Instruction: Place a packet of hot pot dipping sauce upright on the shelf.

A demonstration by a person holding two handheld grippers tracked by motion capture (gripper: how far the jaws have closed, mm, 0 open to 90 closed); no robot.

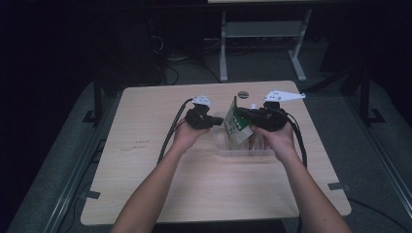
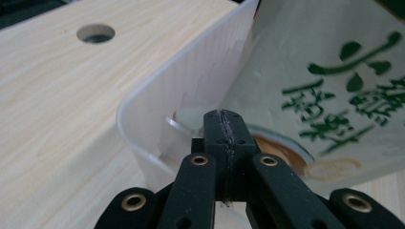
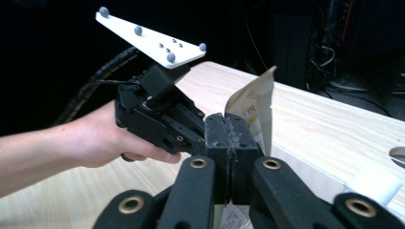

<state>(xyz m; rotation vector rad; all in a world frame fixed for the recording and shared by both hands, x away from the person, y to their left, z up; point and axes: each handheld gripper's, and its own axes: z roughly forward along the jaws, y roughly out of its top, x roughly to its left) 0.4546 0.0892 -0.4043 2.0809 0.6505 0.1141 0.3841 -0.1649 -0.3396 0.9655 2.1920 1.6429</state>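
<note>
Two tools met over a clear plastic tray (image 1: 243, 148) that sat at 2 o'clock from the centre of the worktop (image 1: 160, 184). We saw the left tool (image 1: 217, 121) with its jaws pressed together and gripping nothing, its tips at the tray's rounded wall (image 2: 157, 119), at the tray's 10 o'clock corner. The right tool (image 1: 241, 114) was clamped on the top edge of a cream pouch (image 1: 239, 127) with green print, which stood tilted inside the tray. A round hole (image 1: 242, 94) lay at 12 o'clock from the tray.
</note>
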